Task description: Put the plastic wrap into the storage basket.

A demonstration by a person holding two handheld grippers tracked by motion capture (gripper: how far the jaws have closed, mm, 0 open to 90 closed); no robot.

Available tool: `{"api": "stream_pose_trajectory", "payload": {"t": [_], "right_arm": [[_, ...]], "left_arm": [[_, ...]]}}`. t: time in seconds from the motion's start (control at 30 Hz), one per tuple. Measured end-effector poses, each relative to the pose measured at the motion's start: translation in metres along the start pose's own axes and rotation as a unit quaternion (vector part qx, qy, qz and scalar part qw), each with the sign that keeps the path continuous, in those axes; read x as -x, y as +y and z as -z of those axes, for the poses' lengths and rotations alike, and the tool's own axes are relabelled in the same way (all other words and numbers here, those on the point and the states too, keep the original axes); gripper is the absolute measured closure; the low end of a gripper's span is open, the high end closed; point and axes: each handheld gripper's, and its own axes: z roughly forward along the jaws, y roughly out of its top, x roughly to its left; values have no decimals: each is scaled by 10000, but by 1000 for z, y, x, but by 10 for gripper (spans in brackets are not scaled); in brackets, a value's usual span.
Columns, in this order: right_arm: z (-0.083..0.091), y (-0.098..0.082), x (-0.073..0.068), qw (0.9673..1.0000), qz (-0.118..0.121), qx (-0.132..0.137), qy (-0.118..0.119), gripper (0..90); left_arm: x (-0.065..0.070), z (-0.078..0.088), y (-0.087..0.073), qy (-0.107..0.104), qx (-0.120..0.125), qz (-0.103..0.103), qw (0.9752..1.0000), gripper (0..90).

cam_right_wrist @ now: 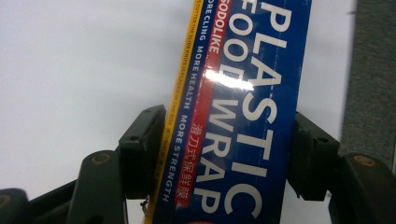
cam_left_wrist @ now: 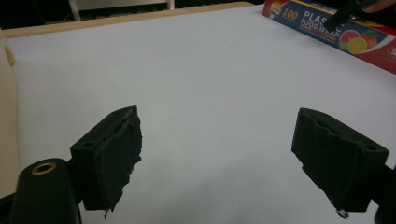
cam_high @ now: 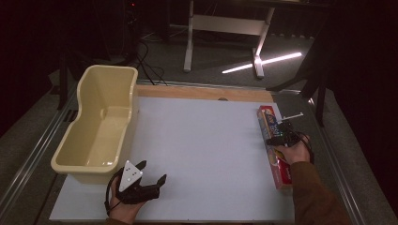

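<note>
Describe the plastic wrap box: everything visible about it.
The plastic wrap box is long, narrow and looks like glossy cardboard. It is mostly blue with red ends, a yellow edge strip and a red stripe bearing Chinese characters. White lettering reads "PLASTIC FOOD WRAP"; "100" and printed citrus fruit show in the left gripper view. It lies flat along the white table's right edge, running away from the person. The right tongs straddle it, one jaw at each long side, seemingly touching.
</note>
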Motion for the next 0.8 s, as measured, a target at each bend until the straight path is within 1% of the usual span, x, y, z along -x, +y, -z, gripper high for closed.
{"api": "stream_pose_trajectory", "payload": {"t": [0.07, 0.13, 0.17, 0.2, 0.27, 0.3, 0.33, 0.43, 0.53, 0.57, 0.6, 0.63, 0.67, 0.77, 0.8], "right_arm": [[2, -1, -4, 9997, 174, -140, 59, 371], [5, -2, -9, 9985, 370, -374, 159, 370], [6, -2, -11, 9976, 440, -489, 206, 369], [7, -1, -14, 9953, 624, -698, 263, 365], [6, 3, -16, 9933, 709, -882, 250, 359], [4, 7, -16, 9913, 690, -1084, 287, 353], [4, 7, -16, 9913, 690, -1084, 287, 353], [-1, 13, -14, 9880, 687, -1319, 407, 341], [-7, 18, -9, 9843, 567, -1558, 611, 333], [-8, 18, -9, 9836, 543, -1597, 633, 336], [-8, 20, -9, 9827, 475, -1684, 602, 344], [-9, 21, -10, 9820, 469, -1741, 565, 349], [-9, 22, -12, 9814, 437, -1800, 498, 363], [-9, 27, -17, 9779, 280, -2056, 256, 405], [-9, 27, -17, 9779, 280, -2056, 256, 405]], "left_arm": [[1, 0, 0, -5, -7, -14, 10000, 160], [1, 0, 0, -4, -6, -28, 10000, 160], [1, -1, 0, -11, -16, -24, 10000, 159], [1, -1, 0, -15, -28, -22, 10000, 159], [1, -1, 0, -24, -36, -22, 10000, 160], [2, -1, 0, -25, -35, -30, 10000, 159], [2, -1, 0, -27, -27, -36, 10000, 159], [1, -1, 0, -31, -34, -33, 10000, 159], [1, -1, 0, -37, -18, -18, 10000, 160], [1, -1, 0, -36, -15, -21, 10000, 159], [1, -1, 0, -40, -14, -20, 10000, 160], [1, -1, 0, -42, -25, -23, 10000, 160], [1, -1, 0, -40, -33, -28, 10000, 159], [2, -2, 0, -40, -36, -34, 10000, 160], [2, -2, 0, -38, -33, -36, 10000, 160]]}}
